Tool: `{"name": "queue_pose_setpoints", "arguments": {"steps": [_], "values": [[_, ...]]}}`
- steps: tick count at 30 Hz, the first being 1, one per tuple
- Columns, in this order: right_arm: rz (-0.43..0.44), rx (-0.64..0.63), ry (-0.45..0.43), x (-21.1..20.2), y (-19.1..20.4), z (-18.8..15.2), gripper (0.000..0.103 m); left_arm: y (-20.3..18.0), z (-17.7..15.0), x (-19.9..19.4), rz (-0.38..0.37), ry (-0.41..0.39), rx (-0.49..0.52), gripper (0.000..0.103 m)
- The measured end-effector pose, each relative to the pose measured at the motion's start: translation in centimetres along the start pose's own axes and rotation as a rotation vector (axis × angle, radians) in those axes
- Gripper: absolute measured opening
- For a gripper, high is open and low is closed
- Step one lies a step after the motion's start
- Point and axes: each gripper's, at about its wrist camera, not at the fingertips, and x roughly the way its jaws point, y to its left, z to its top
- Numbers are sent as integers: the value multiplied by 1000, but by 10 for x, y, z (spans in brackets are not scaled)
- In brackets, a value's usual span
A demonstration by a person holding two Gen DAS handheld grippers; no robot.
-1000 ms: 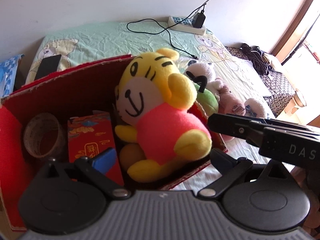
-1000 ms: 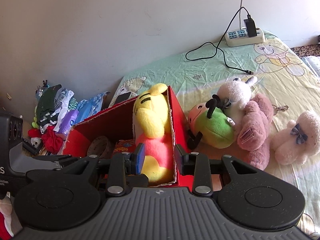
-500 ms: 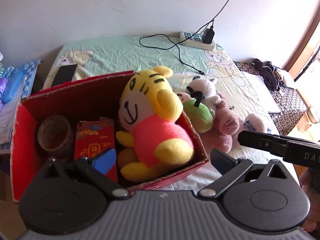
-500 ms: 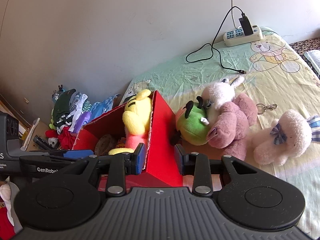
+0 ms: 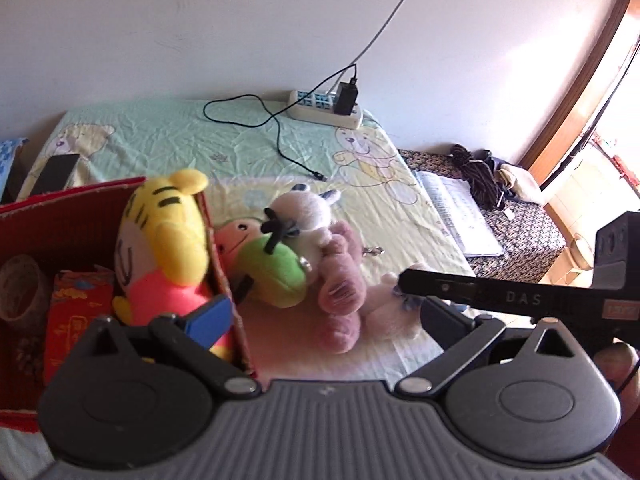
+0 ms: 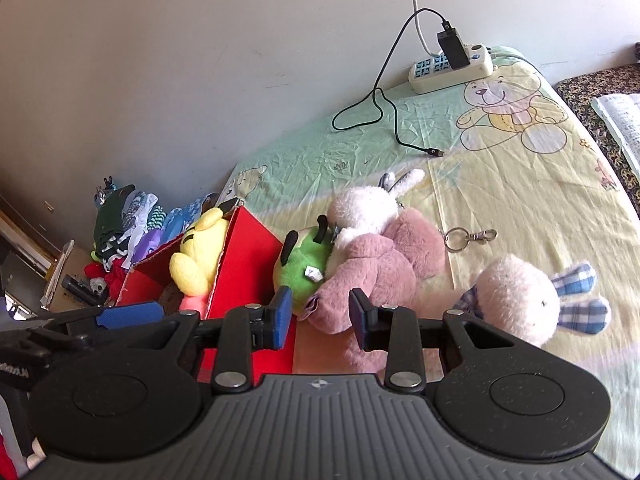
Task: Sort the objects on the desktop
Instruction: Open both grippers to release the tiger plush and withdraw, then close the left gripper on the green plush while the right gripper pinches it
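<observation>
A yellow tiger plush (image 5: 168, 232) in a pink shirt sits inside the red box (image 5: 224, 248), against its right wall. Beside the box on the bed lie a green plush (image 5: 276, 272), a white plush (image 5: 304, 212) and a pink plush (image 5: 340, 288). A pale rabbit with plaid ears (image 6: 520, 296) lies further right. My left gripper (image 5: 324, 316) is open and empty, over the box's right edge. My right gripper (image 6: 320, 316) is open just in front of the pink plush (image 6: 380, 264), touching nothing. The red box (image 6: 248, 256) stands to its left.
A tape roll (image 5: 20, 288) and a red packet (image 5: 76, 304) lie in the box. A keyring (image 6: 468, 236), a power strip (image 5: 324, 108) with a black cable, a phone (image 5: 58, 172) and a book (image 5: 460, 216) are on the bed. Clothes (image 6: 128, 220) are piled left.
Both grippers have drawn back and swung right, from over the box toward the pile of plush toys. The tiger stays in the box. Neither gripper's opening has changed.
</observation>
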Motion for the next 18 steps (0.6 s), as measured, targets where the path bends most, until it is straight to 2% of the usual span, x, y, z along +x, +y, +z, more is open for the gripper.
{"name": "queue_pose_setpoints", "arguments": {"steps": [2,5,7,14,18], "values": [[17,-1,18,6,-6,9,35,-6,0,10,-48,2,-28,100],[60,20,69,19,-15,23,35,-17,-2,26,-27,3,-41,100],[105,27,100,28,-17,33,35,-20,-7,35,-41,21,-56,100],[204,-40,214,76,-3,55,42,-18,-12,49,-46,44,-107,100],[205,-93,269,102,8,55,44,-15,-14,51,-18,55,-122,100]]}}
